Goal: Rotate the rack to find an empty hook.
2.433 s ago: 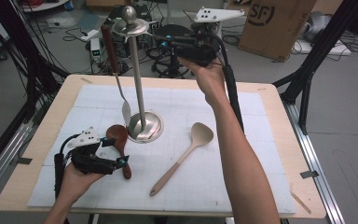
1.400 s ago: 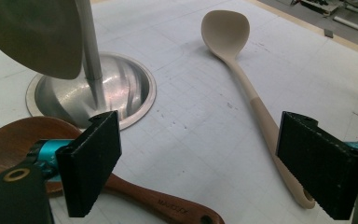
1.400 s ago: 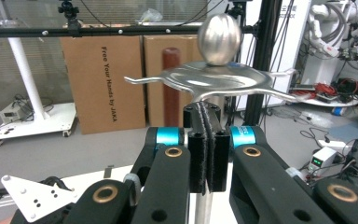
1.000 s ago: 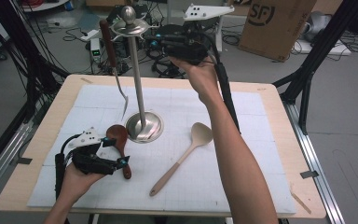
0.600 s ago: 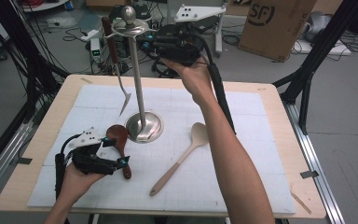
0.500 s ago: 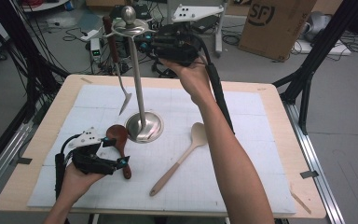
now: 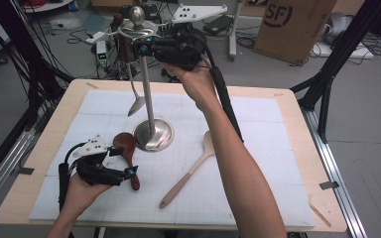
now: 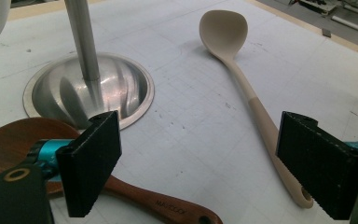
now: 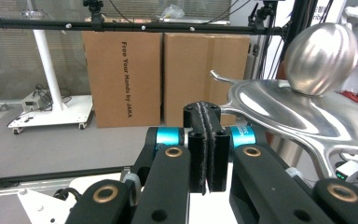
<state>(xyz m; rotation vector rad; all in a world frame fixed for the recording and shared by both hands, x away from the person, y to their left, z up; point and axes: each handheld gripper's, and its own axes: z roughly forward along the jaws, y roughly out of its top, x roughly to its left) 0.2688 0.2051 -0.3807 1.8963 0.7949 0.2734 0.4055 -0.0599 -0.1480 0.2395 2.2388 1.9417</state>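
**Right gripper raised at rack top; left gripper resting over dark spoon**

At the left of the high view, the left gripper (image 7: 121, 161) is seen low on the white mat (image 7: 278, 163), its jaws spread. The dark wooden spoon (image 7: 125, 148) lies on the mat between and under the jaws, untouched by the pads. Just beside it stands the steel rack (image 7: 149, 99), its domed base (image 8: 74, 91) resting on the mat. A metal spoon (image 7: 135, 101) hangs from the rack's top plate (image 9: 303, 116). The pale wooden spoon (image 7: 191, 168) lies flat to the right of the base, apart from it. The right gripper (image 9: 206, 140) is held high beside the top plate, jaws pressed together with nothing between them.
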